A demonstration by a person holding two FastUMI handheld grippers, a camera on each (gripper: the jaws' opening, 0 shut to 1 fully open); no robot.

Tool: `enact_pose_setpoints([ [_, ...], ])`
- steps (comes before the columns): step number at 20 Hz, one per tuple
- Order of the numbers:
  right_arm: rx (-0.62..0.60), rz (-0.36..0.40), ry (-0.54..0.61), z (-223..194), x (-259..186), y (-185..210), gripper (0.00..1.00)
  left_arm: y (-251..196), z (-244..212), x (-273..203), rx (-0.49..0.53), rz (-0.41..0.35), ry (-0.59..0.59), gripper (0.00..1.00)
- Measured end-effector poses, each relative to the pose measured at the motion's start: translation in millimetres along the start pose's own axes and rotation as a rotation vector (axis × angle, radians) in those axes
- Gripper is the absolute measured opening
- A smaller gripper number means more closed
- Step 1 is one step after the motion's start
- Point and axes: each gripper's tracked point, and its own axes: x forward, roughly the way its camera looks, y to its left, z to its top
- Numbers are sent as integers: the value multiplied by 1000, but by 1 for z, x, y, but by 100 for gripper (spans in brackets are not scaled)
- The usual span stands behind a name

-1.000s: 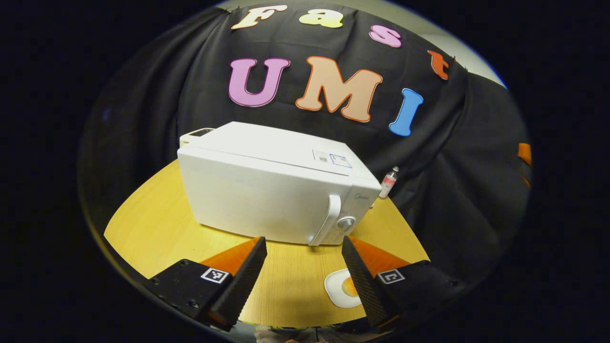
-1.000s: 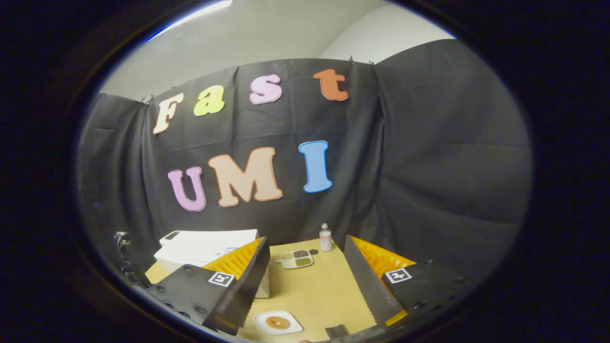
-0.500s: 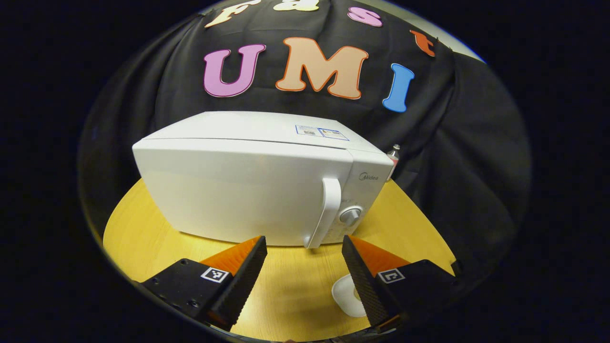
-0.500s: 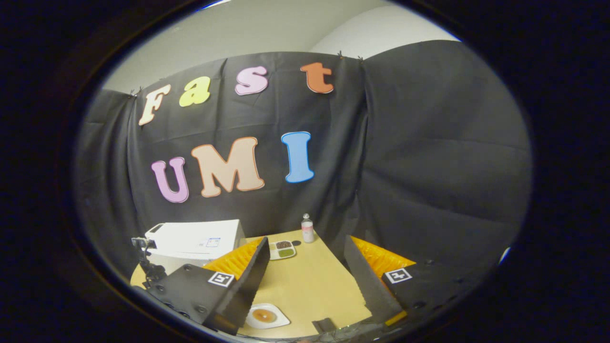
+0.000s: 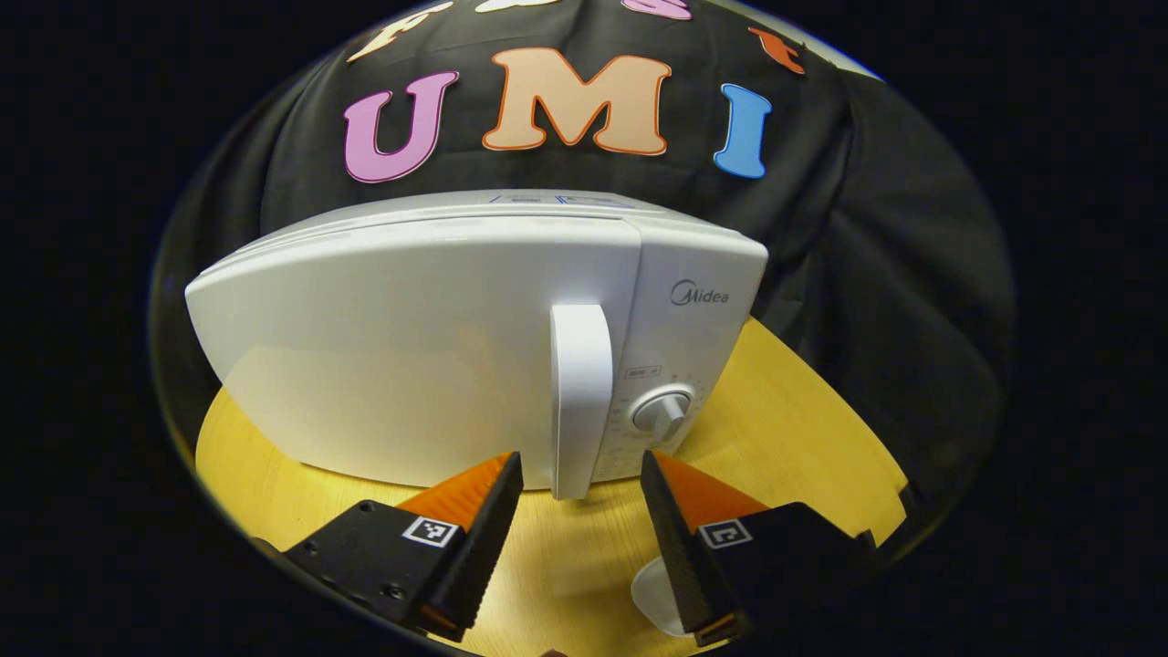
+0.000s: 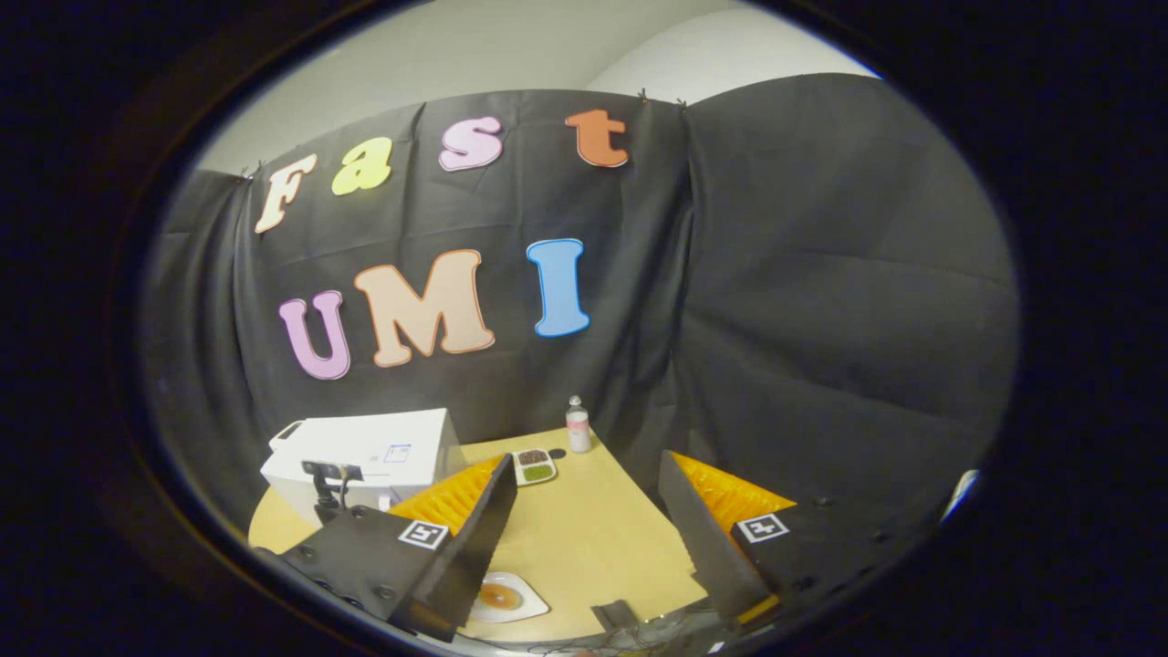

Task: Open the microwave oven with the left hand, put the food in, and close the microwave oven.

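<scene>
While the microwave oven [image 5: 474, 338] stands shut on the yellow wooden table [image 5: 785, 429], the left gripper [image 5: 581, 511] sits low in the centre of the left gripper view with its 2 fingers spread apart, holding nothing. The oven's white upright door handle [image 5: 581, 397] hangs just above the gap between the fingers, its lower end near their tips but not touching either one. A round dial [image 5: 663, 411] sits to the right of the handle on the control panel. At the bottom of this view, just left of the right-hand finger, a white plate [image 5: 652, 598] peeks out, mostly hidden.

Seen from the right gripper view, the scene lies farther off. The right gripper [image 6: 587, 511] fills the bottom centre, its 2 fingers spread wide and empty, held above the table [image 6: 593, 529]. The microwave oven [image 6: 365, 456] appears small at lower left, and the left gripper [image 6: 327, 484] shows as a dark shape in front of it. The plate [image 6: 504, 598] rests on the near part of the table at bottom centre, carrying round orange-brown food [image 6: 500, 596], well apart from the oven. Toward the far edge of the table, centre of the frame, a divided tray [image 6: 534, 466] holds dark and green portions, and a small bottle [image 6: 577, 426] stands upright just beside it to the right. A small dark object [image 6: 619, 615] lies at the table's near edge.
</scene>
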Motion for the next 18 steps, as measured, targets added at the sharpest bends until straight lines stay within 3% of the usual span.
enact_pose_setpoints([
  [5, -15, -15, 23, -11, -1, -8, 92, 7, 1, 11, 1, 21, 1, 63],
  [6, -10, -14, 25, -12, -1, -8, 98, 7, 4, 13, 3, 27, -5, 54],
  [7, -2, -8, 28, -14, 0, -7, 98, 5, 4, 15, 1, 29, -8, 42],
  [9, 10, 6, 41, -20, 3, -5, 98, 3, 5, 16, 5, 42, -10, 36],
  [10, 13, 12, 47, -22, 4, -4, 98, 6, 5, 16, 7, 58, -6, 38],
  [11, 14, 19, 50, -24, 4, -4, 98, 5, 6, 16, 3, 61, -10, 29],
  [13, 12, 25, 61, -30, 6, -4, 98, 5, 3, 16, 7, 78, 6, 23],
  [16, 17, 37, 69, -33, 8, -2, 98, 5, 4, 16, -1, 80, -1, 19],
  [17, 18, 41, 69, -34, 8, -1, 92, 5, 4, 16, 1, 74, 1, 16],
  [18, 16, 46, 68, -35, 8, 0, 92, 5, 3, 16, 5, 71, 3, 16],
])
